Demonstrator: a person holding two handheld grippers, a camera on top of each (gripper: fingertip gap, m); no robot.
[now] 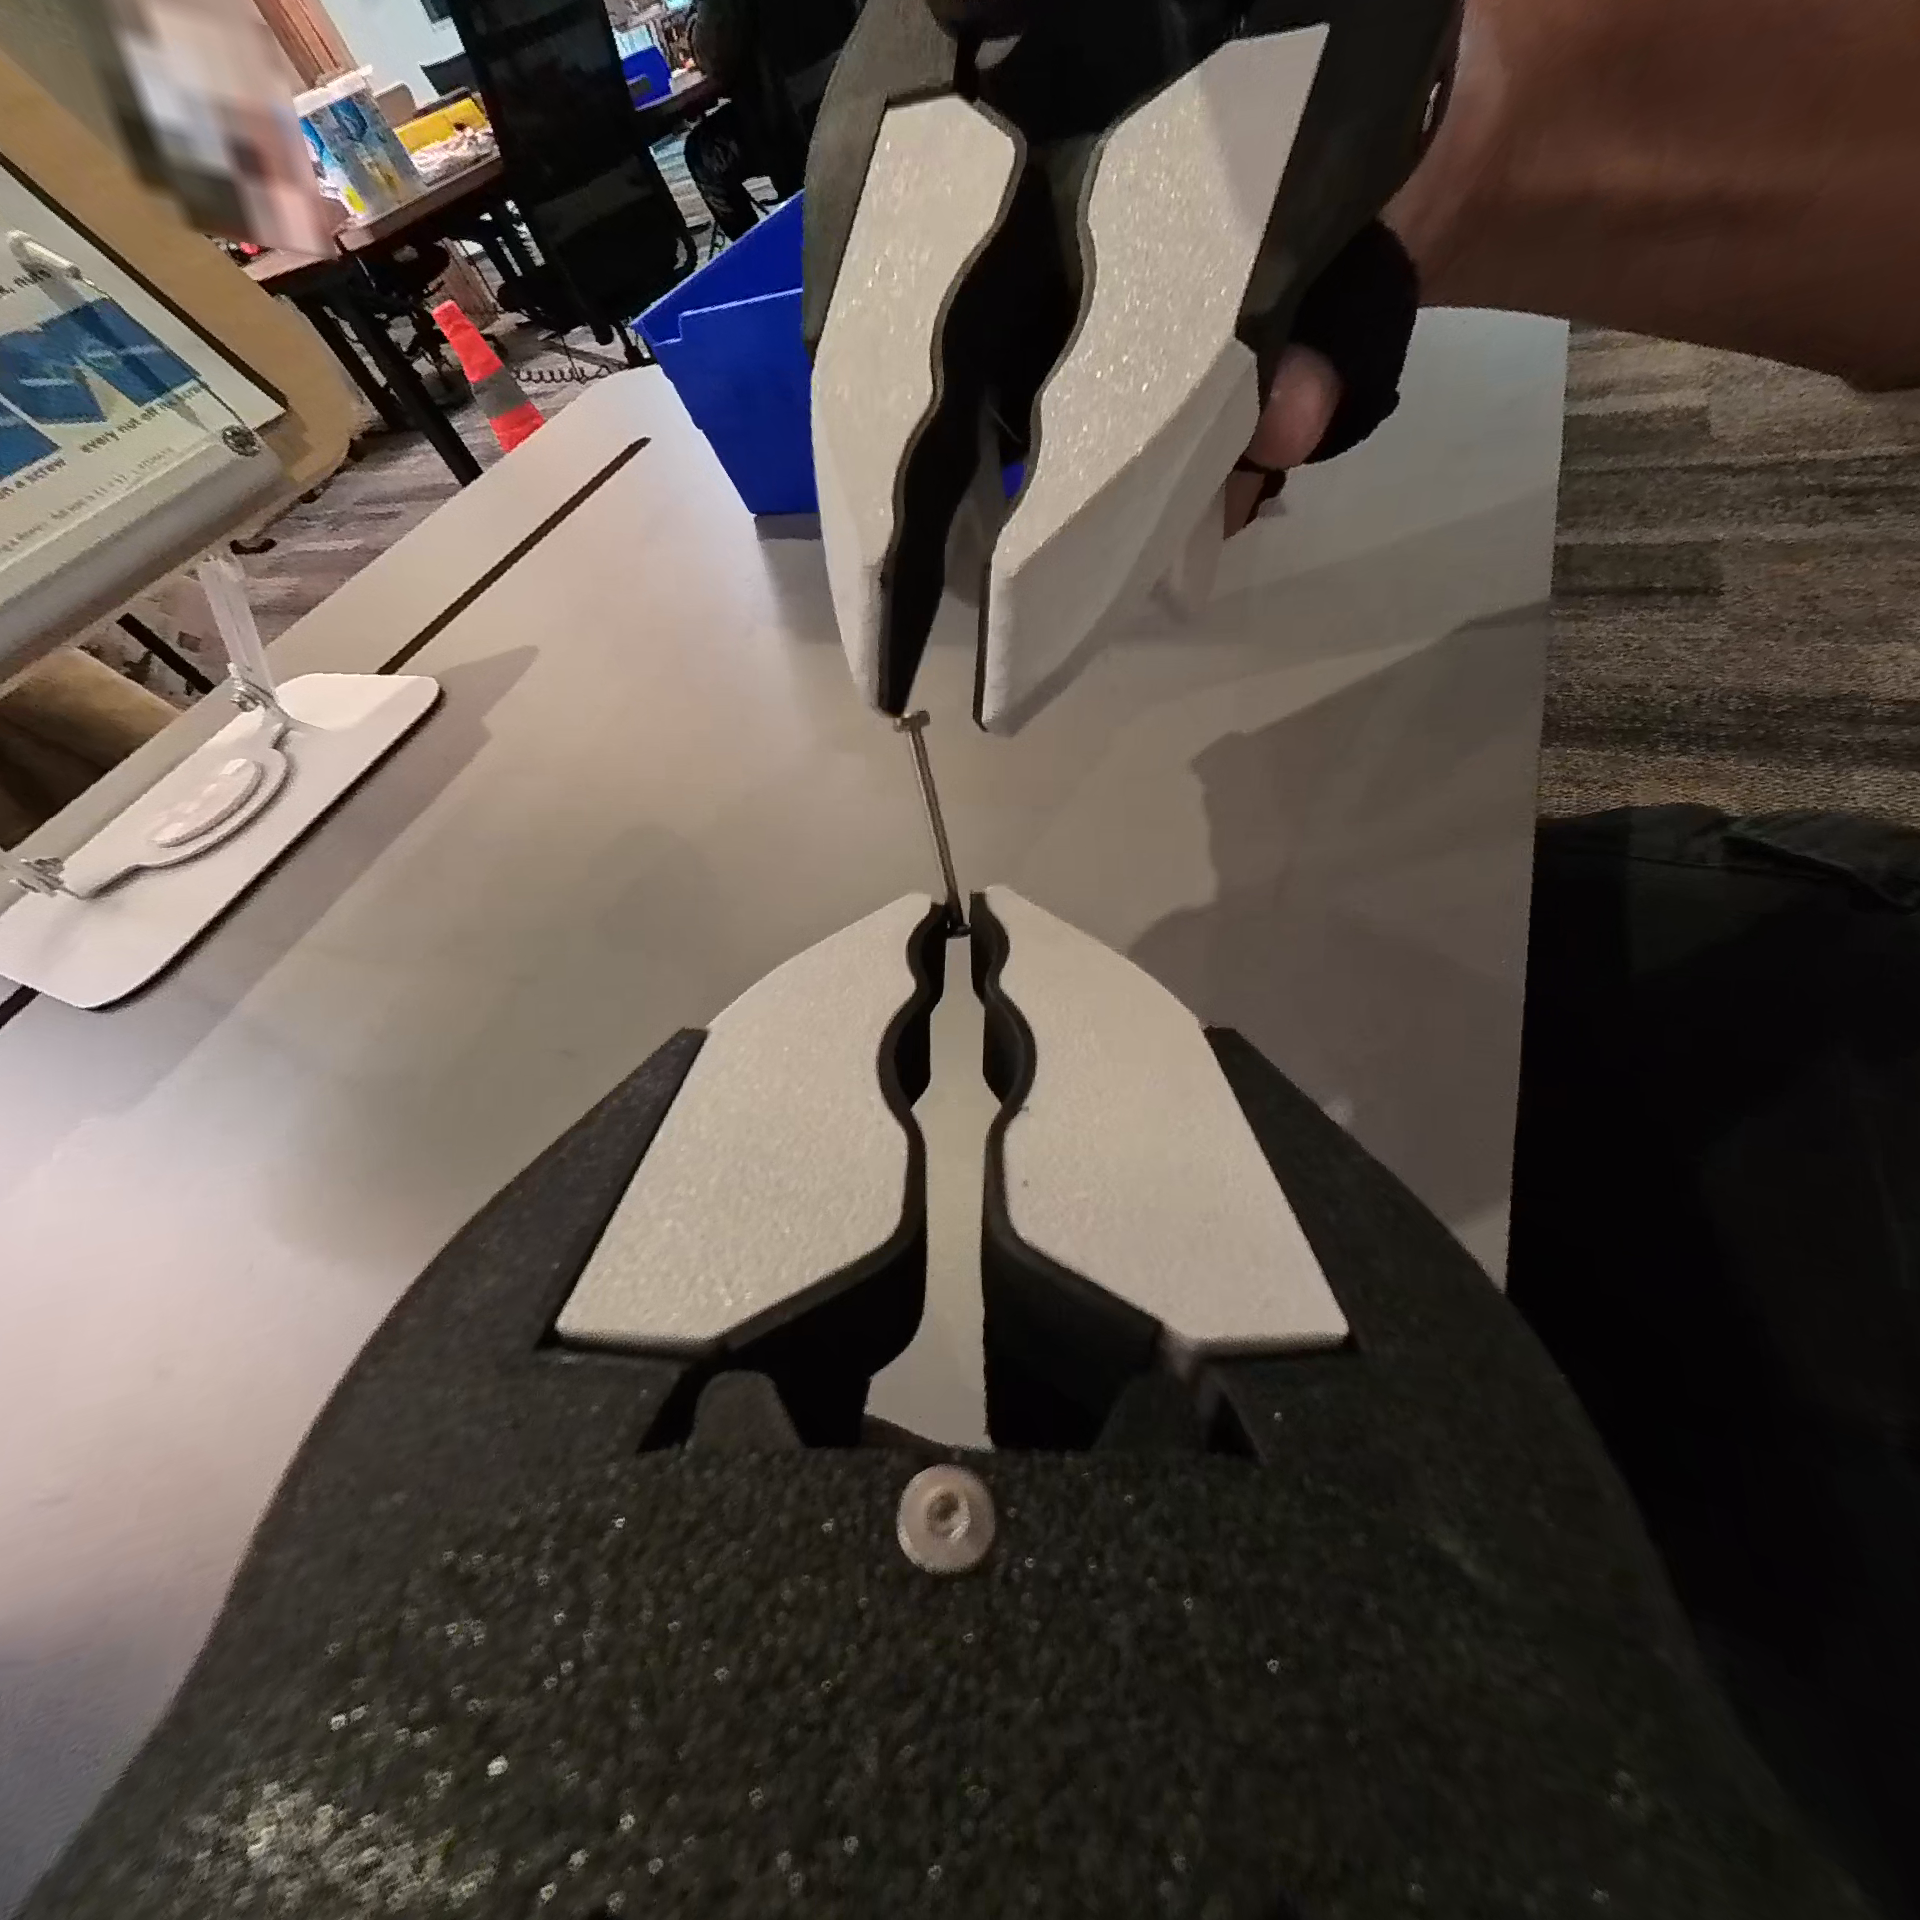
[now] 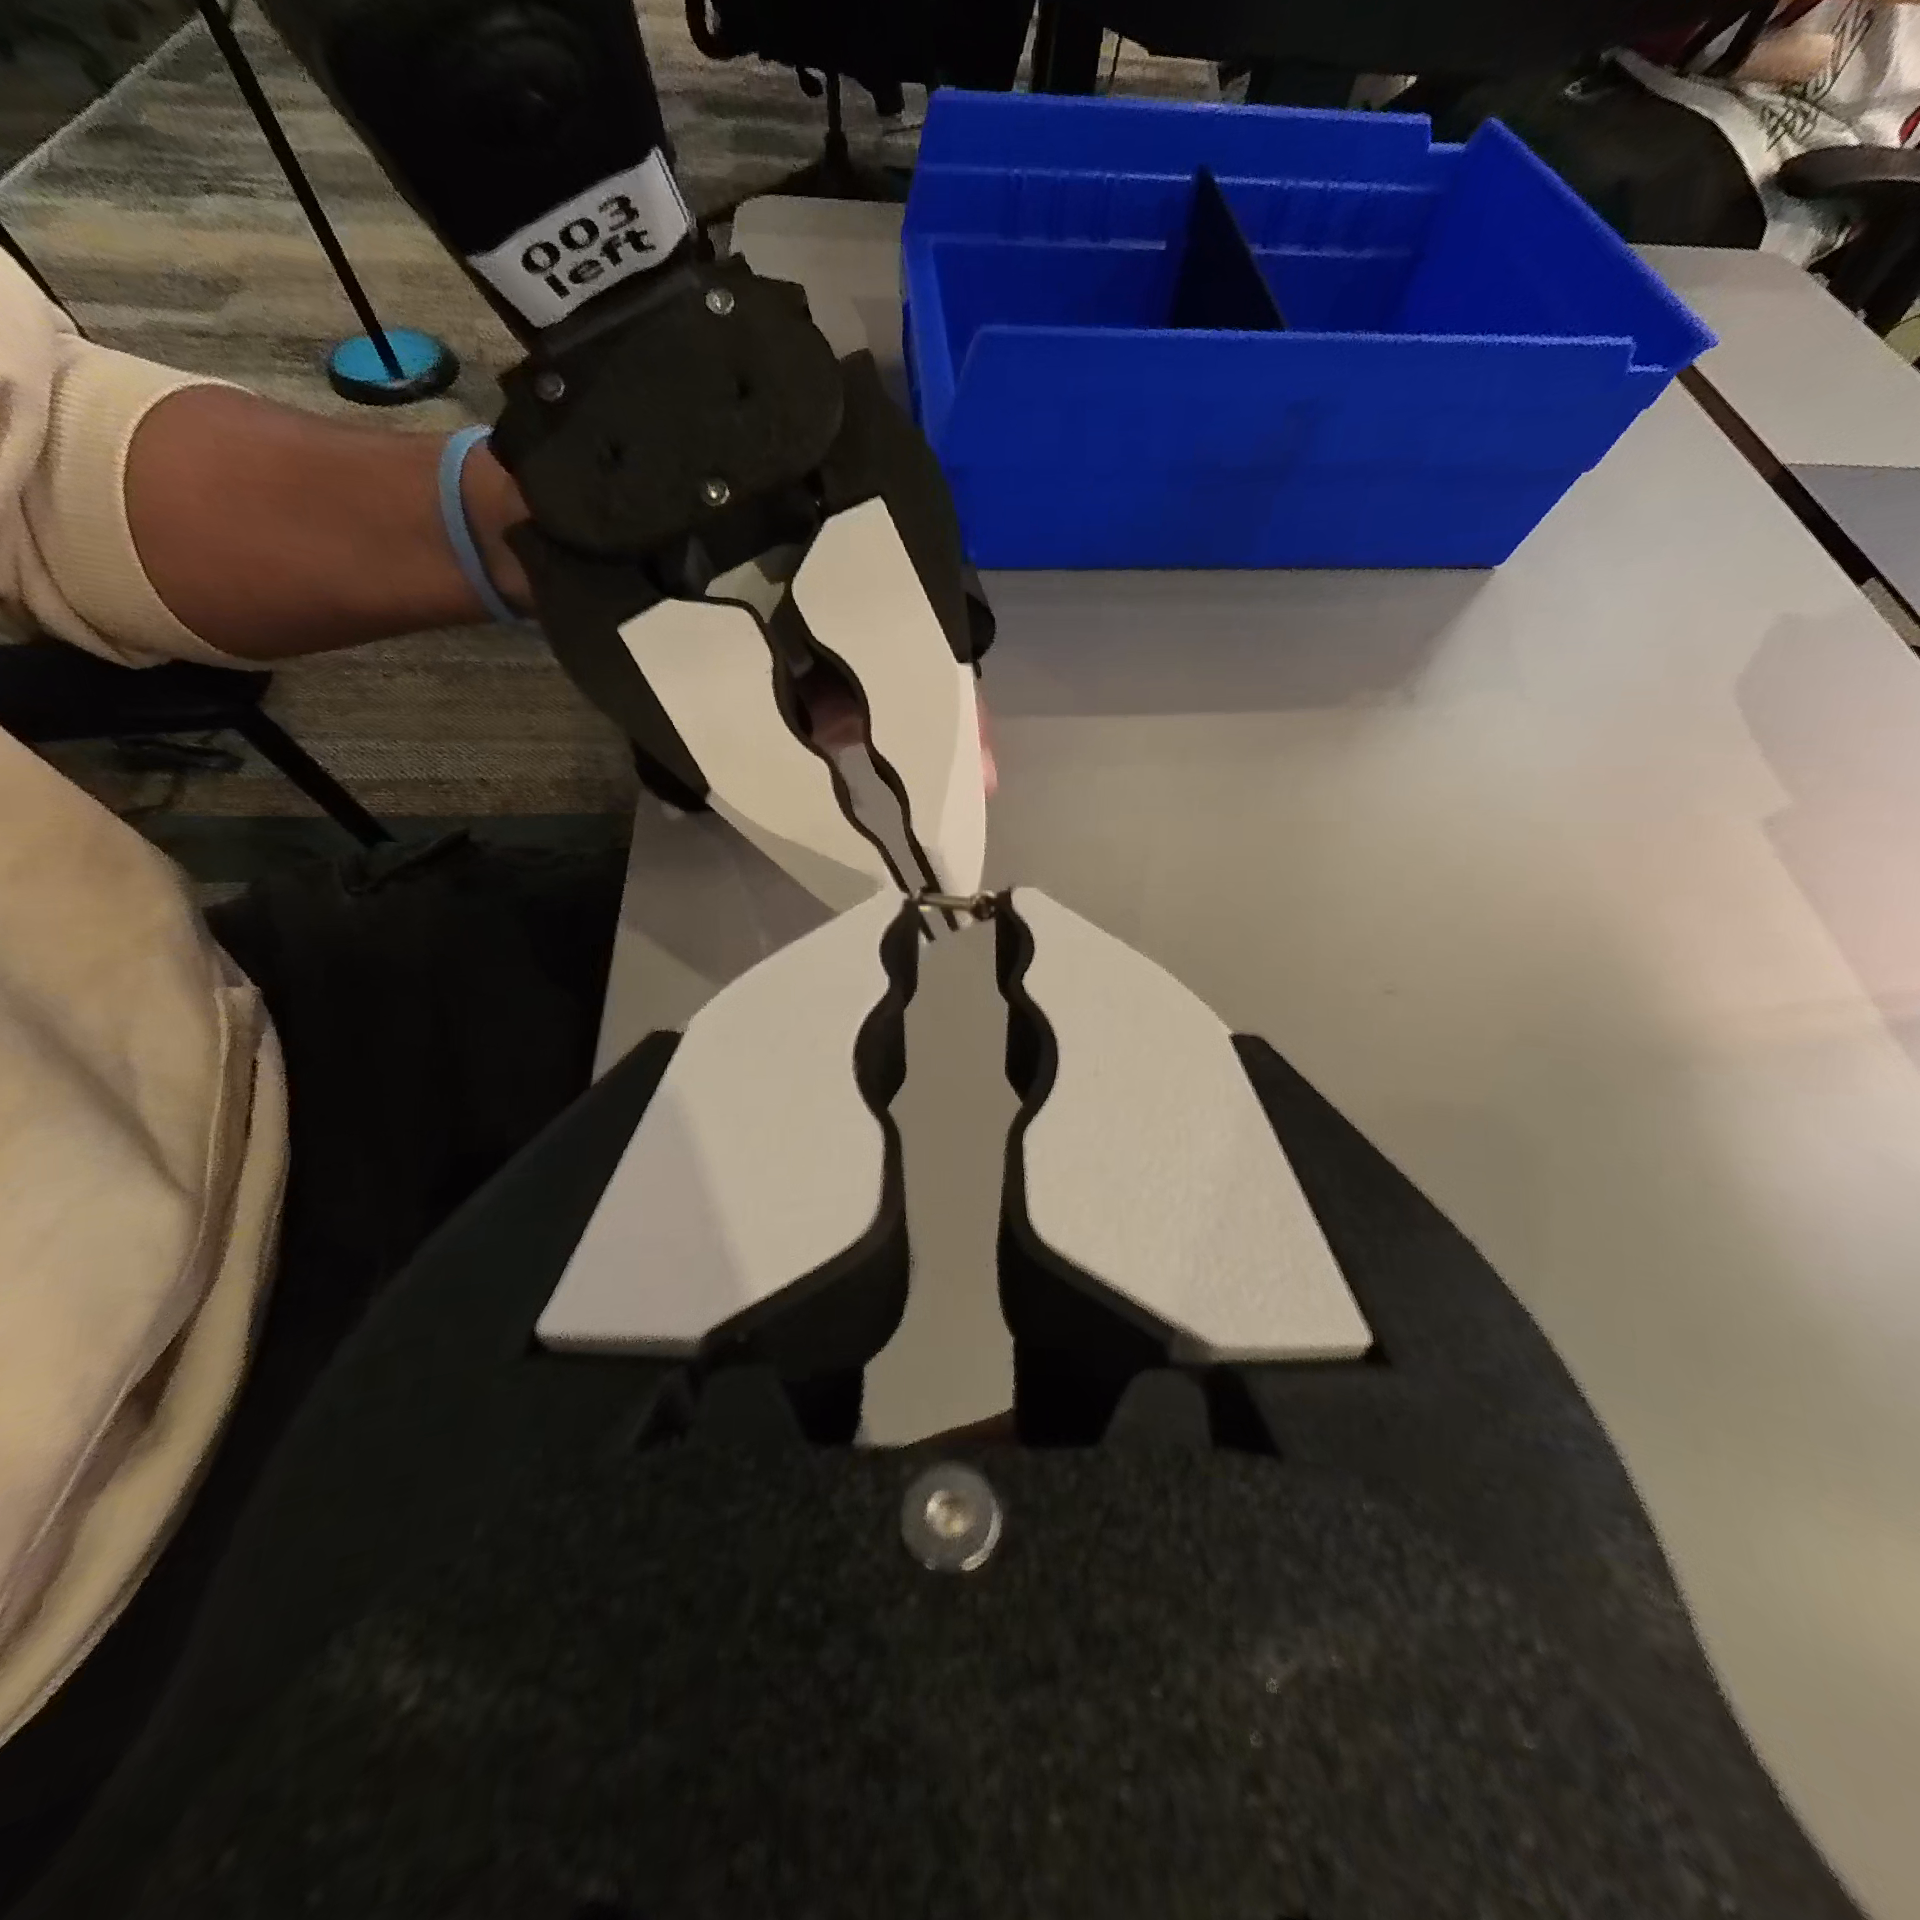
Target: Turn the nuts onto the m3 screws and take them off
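A thin metal screw [image 1: 933,821] hangs in the air above the grey table [image 1: 520,935], between my two grippers. My left gripper [image 1: 957,910] is shut on its near end. It also shows in the right wrist view [image 2: 914,883], coming from the upper left. My right gripper [image 2: 961,902] is slightly open, and the screw [image 2: 951,902] lies across the gap between its tips. The screw's far end carries a small wider piece [image 1: 912,719], nut or head I cannot tell. That piece touches one fingertip [image 1: 883,686] of the right gripper [image 1: 935,715], which comes down from above.
A blue divided bin [image 2: 1247,457] stands at the table's far edge, also in the left wrist view [image 1: 727,384]. A sign on a white base [image 1: 208,831] stands on the left. An orange cone [image 1: 488,374] is on the floor beyond. A person's arm [image 2: 260,520] reaches in from the left.
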